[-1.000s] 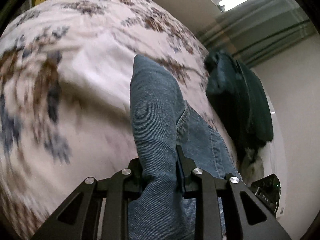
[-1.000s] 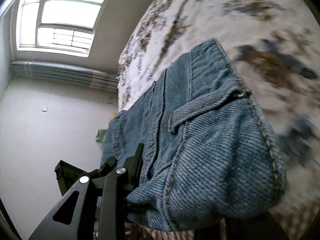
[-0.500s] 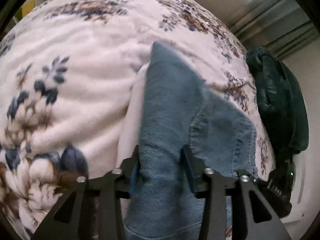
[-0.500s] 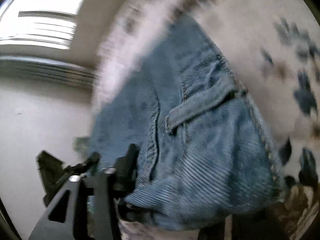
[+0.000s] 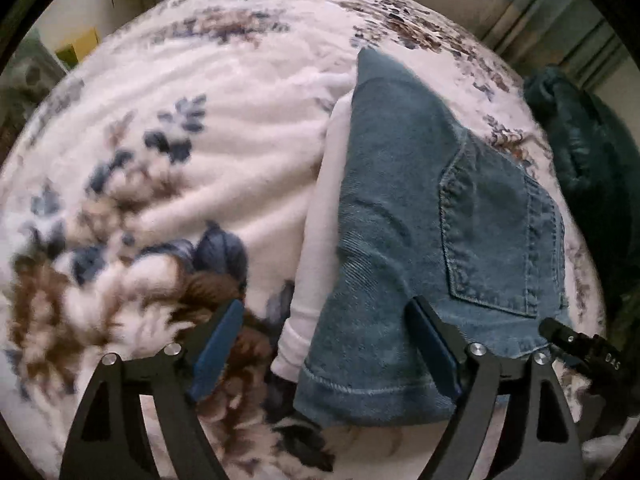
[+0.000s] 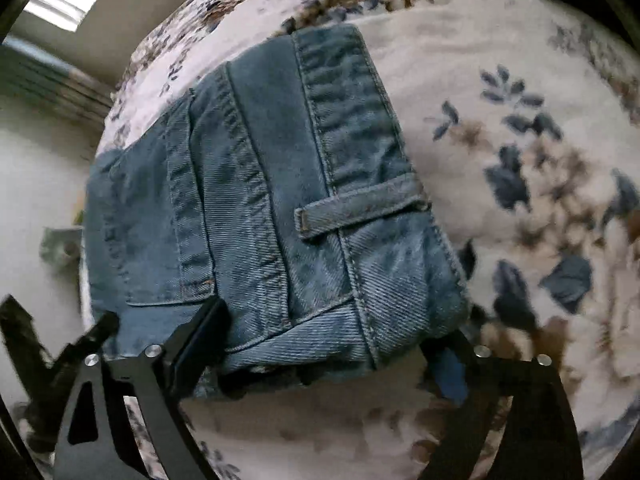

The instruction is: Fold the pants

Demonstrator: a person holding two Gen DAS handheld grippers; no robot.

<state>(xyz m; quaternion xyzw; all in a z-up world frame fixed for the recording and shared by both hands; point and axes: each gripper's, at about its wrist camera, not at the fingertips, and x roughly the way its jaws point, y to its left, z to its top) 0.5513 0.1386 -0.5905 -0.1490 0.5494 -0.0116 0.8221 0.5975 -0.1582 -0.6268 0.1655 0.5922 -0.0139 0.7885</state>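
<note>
The blue denim pants (image 5: 424, 240) lie folded on the floral blanket (image 5: 208, 128), with a back pocket facing up and a white garment (image 5: 320, 240) under their left edge. In the right wrist view the pants (image 6: 280, 200) show the waistband and a belt loop. My left gripper (image 5: 324, 340) is open, its fingers spread either side of the hem end, holding nothing. My right gripper (image 6: 328, 344) is open around the waistband end, with the cloth lying loose between the fingers.
A dark green jacket (image 5: 584, 152) lies on the bed to the right of the pants. The other gripper's black body (image 5: 580, 356) shows at the lower right. A window (image 6: 68, 0) and curtains are behind the bed.
Both grippers have lowered the pants onto the blanket and opened, letting go of the denim. The pants now rest flat on the bed.
</note>
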